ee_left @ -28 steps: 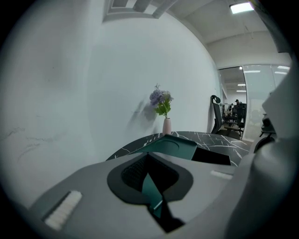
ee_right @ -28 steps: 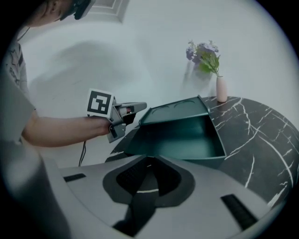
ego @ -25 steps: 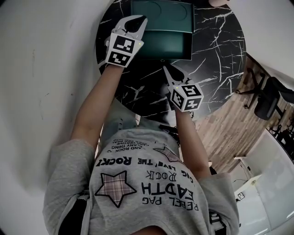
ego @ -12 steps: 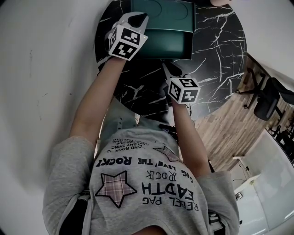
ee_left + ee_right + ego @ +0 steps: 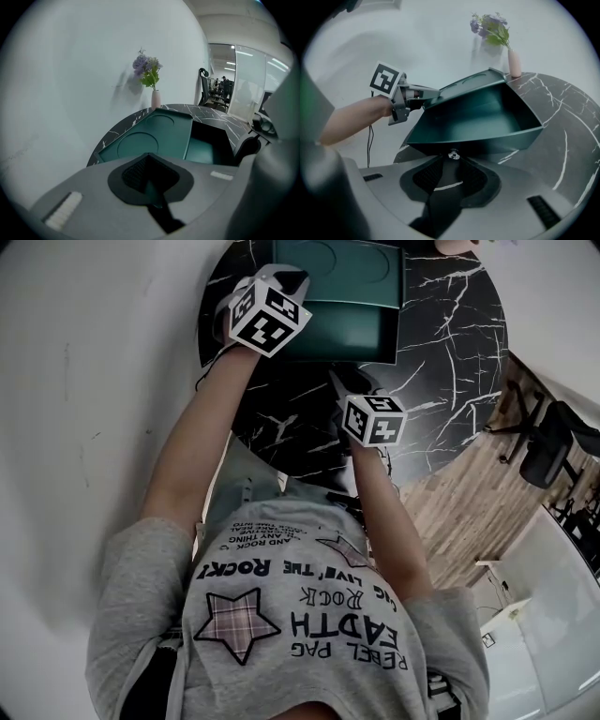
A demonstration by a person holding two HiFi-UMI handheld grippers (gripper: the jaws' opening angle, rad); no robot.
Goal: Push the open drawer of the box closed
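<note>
My right tool (image 5: 452, 158) closed, empty, at drawer (image 5: 478, 112) knob (image 5: 453, 154), 6 o'clock | left tool (image 5: 149, 157) closed, box's (image 5: 150, 136) 9 o'clock | drawer probably light, rigid: I'd push mid-front.

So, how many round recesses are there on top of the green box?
2 recesses, both in the top of the box, beside the open drawer: one at the near end, one at the far end, toward the vase. None looks hidden.

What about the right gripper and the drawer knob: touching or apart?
Cannot tell. The right gripper view shows the knob right at the shut tips of the right gripper: no gap visible, yet no plain contact either.
</note>
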